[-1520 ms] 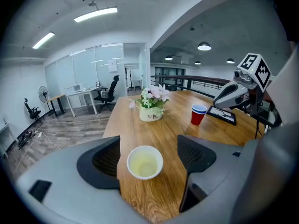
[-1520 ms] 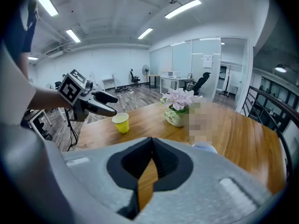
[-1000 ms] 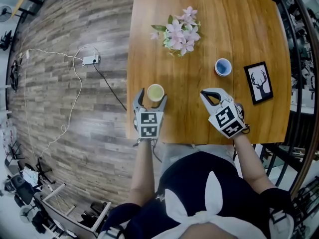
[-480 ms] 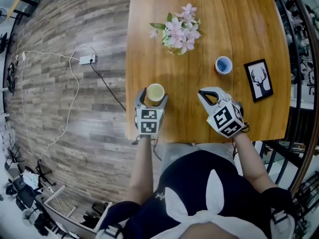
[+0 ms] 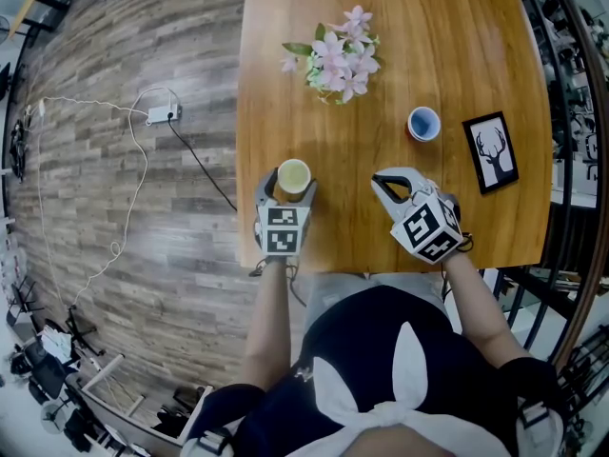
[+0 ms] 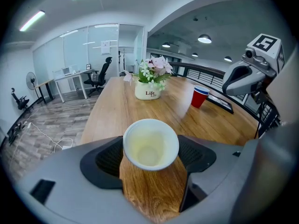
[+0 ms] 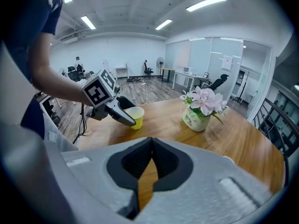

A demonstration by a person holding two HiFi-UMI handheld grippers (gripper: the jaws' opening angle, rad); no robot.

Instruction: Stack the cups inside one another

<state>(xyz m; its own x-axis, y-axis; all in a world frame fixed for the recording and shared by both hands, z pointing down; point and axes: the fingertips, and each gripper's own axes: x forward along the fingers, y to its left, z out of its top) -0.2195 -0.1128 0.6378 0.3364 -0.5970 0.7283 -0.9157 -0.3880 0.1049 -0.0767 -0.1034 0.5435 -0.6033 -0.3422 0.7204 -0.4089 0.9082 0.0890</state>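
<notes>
on wood table (image 5: 476, 46) nr plank floor (image 5: 181, 46): yellow cup (image 5: 294, 174) & flowers (image 5: 335, 60)

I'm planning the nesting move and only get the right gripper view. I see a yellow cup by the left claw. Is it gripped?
Observer: Yes. In the left gripper view the yellow cup sits between the jaws of the left claw, with the pads touching its rim on both sides.
Operator: Where's the second cup? There's none in my view.
Observer: A red cup, blue inside, stands upright on the table, beyond the right claw and a little to its right.
Operator: Is anything next to it?
Observer: A framed deer picture lies just to the cup's right, apart from it.
</notes>
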